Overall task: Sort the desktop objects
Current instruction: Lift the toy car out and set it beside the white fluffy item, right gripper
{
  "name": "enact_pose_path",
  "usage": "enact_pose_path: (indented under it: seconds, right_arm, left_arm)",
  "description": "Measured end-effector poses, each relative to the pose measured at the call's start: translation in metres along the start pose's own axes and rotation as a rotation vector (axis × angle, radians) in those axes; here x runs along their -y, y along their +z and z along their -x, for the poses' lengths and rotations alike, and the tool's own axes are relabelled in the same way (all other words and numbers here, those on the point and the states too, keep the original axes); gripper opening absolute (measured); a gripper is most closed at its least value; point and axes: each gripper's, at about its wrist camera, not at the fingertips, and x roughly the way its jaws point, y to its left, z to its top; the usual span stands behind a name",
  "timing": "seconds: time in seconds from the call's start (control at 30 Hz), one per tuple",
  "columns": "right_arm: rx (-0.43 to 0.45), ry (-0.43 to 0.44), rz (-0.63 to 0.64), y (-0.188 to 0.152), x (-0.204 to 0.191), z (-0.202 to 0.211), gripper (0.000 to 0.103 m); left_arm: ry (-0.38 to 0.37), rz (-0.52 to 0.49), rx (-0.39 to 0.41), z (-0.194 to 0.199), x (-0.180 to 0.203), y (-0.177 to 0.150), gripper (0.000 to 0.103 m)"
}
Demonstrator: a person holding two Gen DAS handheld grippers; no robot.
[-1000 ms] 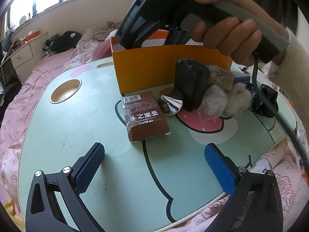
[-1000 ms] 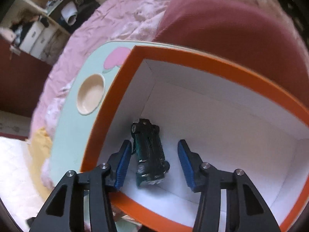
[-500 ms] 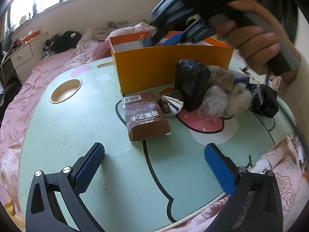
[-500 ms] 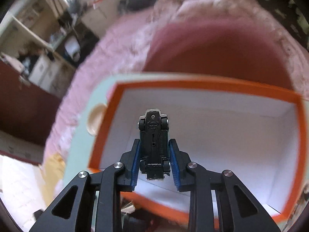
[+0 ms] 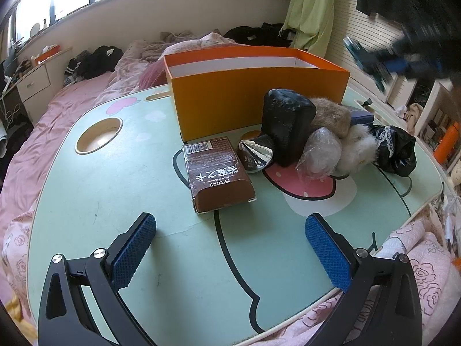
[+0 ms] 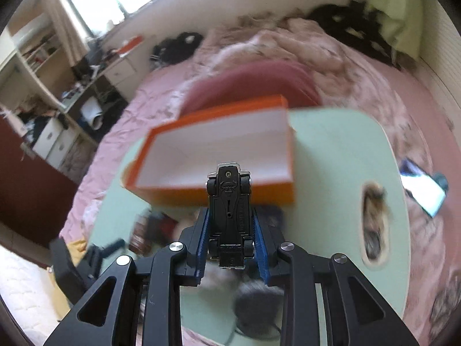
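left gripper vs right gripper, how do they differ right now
The left gripper stands wide open with nothing between its blue pads; the right gripper is shut on a toy car, belly side up. The left gripper hangs low over a bare part of the green table, near the brown carton; the right gripper is up above the table, short of the orange box. Both share black frames and blue pads.

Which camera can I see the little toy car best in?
The right wrist view: the toy car sits sharp, underside up, clamped in the right gripper. The left wrist view shows only a dark blur there.
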Motion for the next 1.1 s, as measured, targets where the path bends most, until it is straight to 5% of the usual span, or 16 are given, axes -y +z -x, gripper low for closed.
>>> enact_pose_path:
  seconds: [0.23, 0.33, 0.43, 0.47, 0.73, 0.87, 1.0, 1.1]
  right_arm:
    - [-0.032, 0.038, 0.019, -0.022, -0.007, -0.017, 0.028]
    - [0.03, 0.017, 0.05, -0.021, -0.019, -0.017, 0.03]
    - [0.184, -0.071, 0.07, -0.032, -0.028, -0.002, 0.067]
    - [0.223, -0.086, 0.102, -0.04, -0.032, 0.003, 0.069]
    - [0.249, -0.132, 0.282, -0.121, -0.048, 0.016, 0.069]
    - [0.267, -0.157, 0.182, -0.144, -0.028, 0.026, 0.07]
    - [0.299, -0.278, 0.117, -0.164, -0.012, 0.024, 0.071]
    - [0.244, -0.321, 0.142, -0.163, -0.011, 0.003, 0.073]
  left_arm:
    - [0.0, 0.0, 0.0, 0.0, 0.0, 0.0, 0.103]
    - [0.0, 0.0, 0.0, 0.0, 0.0, 0.0, 0.103]
    - [0.0, 0.001, 0.0, 0.0, 0.001, 0.0, 0.103]
    - [0.001, 0.0, 0.0, 0.0, 0.001, 0.0, 0.103]
    - [0.001, 0.001, 0.0, 0.0, 0.001, 0.0, 0.103]
    - [0.001, 0.001, 0.0, 0.0, 0.002, 0.0, 0.103]
    - [0.001, 0.001, 0.0, 0.0, 0.001, -0.001, 0.103]
    - [0.001, 0.001, 0.0, 0.0, 0.001, -0.001, 0.103]
